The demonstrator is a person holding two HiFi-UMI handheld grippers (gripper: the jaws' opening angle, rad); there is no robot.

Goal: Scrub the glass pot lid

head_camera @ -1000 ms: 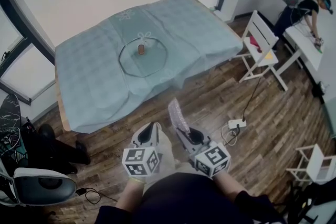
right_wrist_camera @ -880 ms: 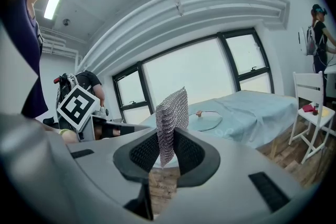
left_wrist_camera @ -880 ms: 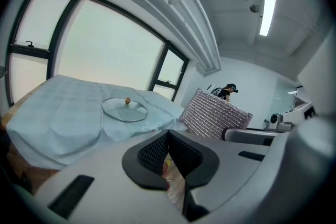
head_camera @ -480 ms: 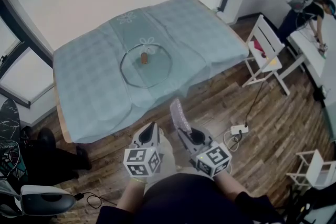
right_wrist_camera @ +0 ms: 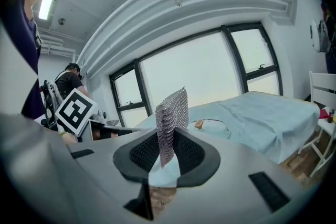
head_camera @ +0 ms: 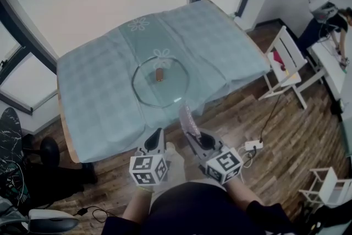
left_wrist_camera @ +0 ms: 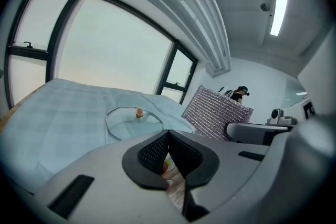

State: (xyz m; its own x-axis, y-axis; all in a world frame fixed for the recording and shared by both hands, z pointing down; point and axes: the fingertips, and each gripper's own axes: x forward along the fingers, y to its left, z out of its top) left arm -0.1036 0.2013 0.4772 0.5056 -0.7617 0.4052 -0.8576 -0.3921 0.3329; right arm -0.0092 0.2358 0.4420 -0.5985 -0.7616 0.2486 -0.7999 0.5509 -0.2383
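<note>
Wood floor [head_camera: 300, 118], big windows [head_camera: 99, 3]

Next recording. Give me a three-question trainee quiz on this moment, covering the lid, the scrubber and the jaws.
1. True or false: the glass lid lies flat on the cloth-covered table, and neither gripper touches it.
2. Which side's gripper holds the mesh scrubber? A: left. B: right. C: neither.
3. Fill in: the jaws of the left gripper are ____, with nothing between them.

Key: 1 true. 2 B, the right gripper is clamped on it. 3 shut.
</note>
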